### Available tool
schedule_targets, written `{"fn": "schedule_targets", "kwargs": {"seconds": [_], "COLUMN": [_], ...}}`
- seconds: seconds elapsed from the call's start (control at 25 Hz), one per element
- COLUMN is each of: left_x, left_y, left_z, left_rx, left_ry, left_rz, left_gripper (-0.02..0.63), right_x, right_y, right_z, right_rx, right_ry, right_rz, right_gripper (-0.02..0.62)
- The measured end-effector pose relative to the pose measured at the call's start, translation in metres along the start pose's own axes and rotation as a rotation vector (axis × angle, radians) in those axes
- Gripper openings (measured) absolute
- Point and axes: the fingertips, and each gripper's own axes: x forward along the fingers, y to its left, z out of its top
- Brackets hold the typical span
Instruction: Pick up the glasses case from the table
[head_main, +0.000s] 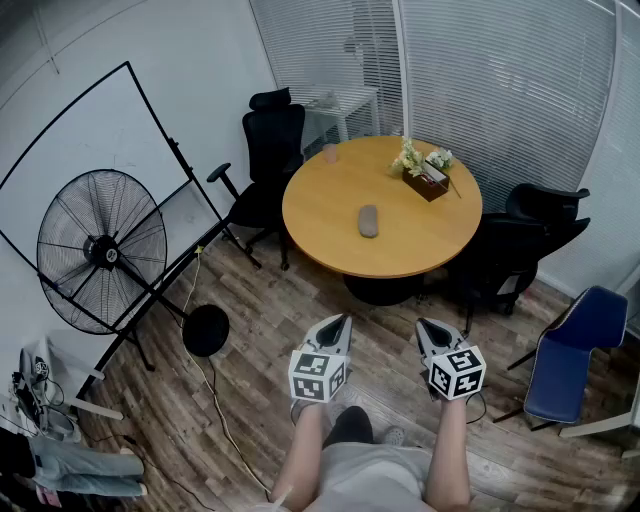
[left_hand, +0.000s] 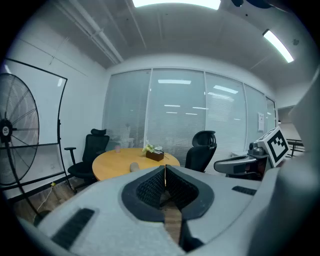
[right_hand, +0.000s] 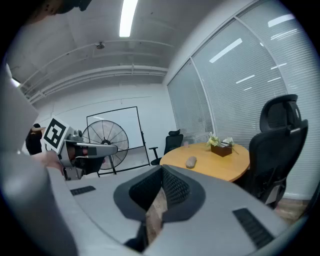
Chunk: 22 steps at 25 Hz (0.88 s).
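A grey oval glasses case (head_main: 369, 221) lies near the middle of the round wooden table (head_main: 320, 215), well ahead of both grippers. My left gripper (head_main: 342, 321) and my right gripper (head_main: 423, 324) hover side by side over the wood floor, short of the table, both shut and empty. In the left gripper view the glasses case (left_hand: 134, 167) shows small on the table (left_hand: 112, 162) just left of the shut gripper tips (left_hand: 165, 167). The right gripper view shows the glasses case (right_hand: 191, 161) on the table (right_hand: 220, 162) beyond the shut gripper tips (right_hand: 162, 169).
A box with flowers (head_main: 427, 176) and a small cup (head_main: 331, 153) stand on the table's far side. Black office chairs (head_main: 268, 165) (head_main: 520, 250) flank the table, a blue chair (head_main: 570, 355) stands at right. A big floor fan (head_main: 100, 250), a whiteboard frame and a cable (head_main: 215, 400) are at left.
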Motion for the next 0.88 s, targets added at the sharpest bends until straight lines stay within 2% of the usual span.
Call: {"fn": "schedule_targets", "kwargs": {"seconds": [0.16,0.28,0.36,0.44,0.52,0.56,0.72,0.88], "left_x": [-0.002,-0.005,-0.007,-0.008,-0.007,-0.006,0.002,0.013], "left_y": [-0.008,-0.005,0.000,0.006,0.011,0.014,0.022,0.033], "left_z": [0.003,0.004,0.003,0.001,0.001,0.002,0.001,0.001], "left_rx": [0.030,0.022,0.013,0.004,-0.002,-0.003,-0.015,-0.036], "left_ry": [-0.003,-0.014,-0.025,-0.031,-0.032,-0.033,-0.038,-0.042], "left_rz": [-0.022,-0.023,-0.011,0.000,0.004,0.005,0.005,0.002], "left_gripper": [0.011,0.012,0.014,0.044,0.112,0.124,0.148,0.160], "right_x": [-0.003,-0.004,-0.005,-0.006,-0.006,-0.005,0.002,0.014], "right_y": [-0.001,0.000,0.000,-0.001,-0.001,0.000,0.000,-0.005], "right_z": [0.008,0.011,0.011,0.011,0.012,0.012,0.012,0.009], "right_rx": [-0.019,-0.062,-0.029,0.012,0.015,0.007,0.003,0.023], "right_ry": [-0.024,-0.027,-0.050,-0.076,-0.084,-0.083,-0.075,-0.066], "right_rz": [0.010,0.008,0.021,0.035,0.051,0.060,0.086,0.094], "right_gripper": [-0.003,0.002,0.002,0.037,0.057,0.074,0.168,0.219]}}
